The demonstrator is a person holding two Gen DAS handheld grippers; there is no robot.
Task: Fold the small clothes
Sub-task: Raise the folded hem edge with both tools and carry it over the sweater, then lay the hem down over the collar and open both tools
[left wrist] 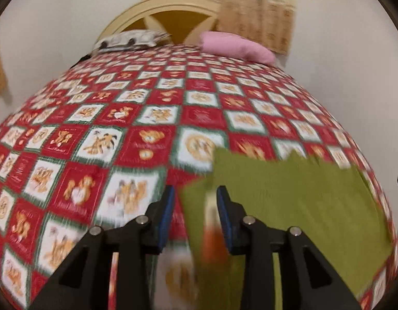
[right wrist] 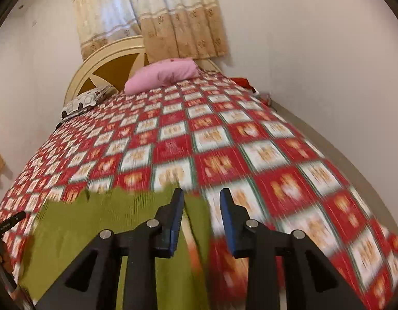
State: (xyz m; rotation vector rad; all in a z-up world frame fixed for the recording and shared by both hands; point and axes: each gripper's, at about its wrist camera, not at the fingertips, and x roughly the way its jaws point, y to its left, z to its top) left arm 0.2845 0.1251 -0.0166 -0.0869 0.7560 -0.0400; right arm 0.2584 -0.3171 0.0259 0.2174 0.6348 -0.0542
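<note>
A small green garment (left wrist: 302, 201) lies flat on the red and white checked bedspread (left wrist: 121, 118), blurred by motion. My left gripper (left wrist: 195, 191) stands open over the garment's left edge, and a strip of green cloth shows in the gap without the blue pads pressing on it. In the right wrist view the same green garment (right wrist: 108, 222) spreads to the lower left. My right gripper (right wrist: 202, 193) is open over its right edge, with cloth and bedspread (right wrist: 250, 155) showing between the jaws. The other gripper's dark tip shows at the left border.
A pink pillow (right wrist: 162, 76) and a patterned pillow (right wrist: 82, 102) lie at the far end by the cream headboard (right wrist: 108, 59). Curtains (right wrist: 173, 13) hang behind. A white wall (right wrist: 315, 77) runs along the bed's right side.
</note>
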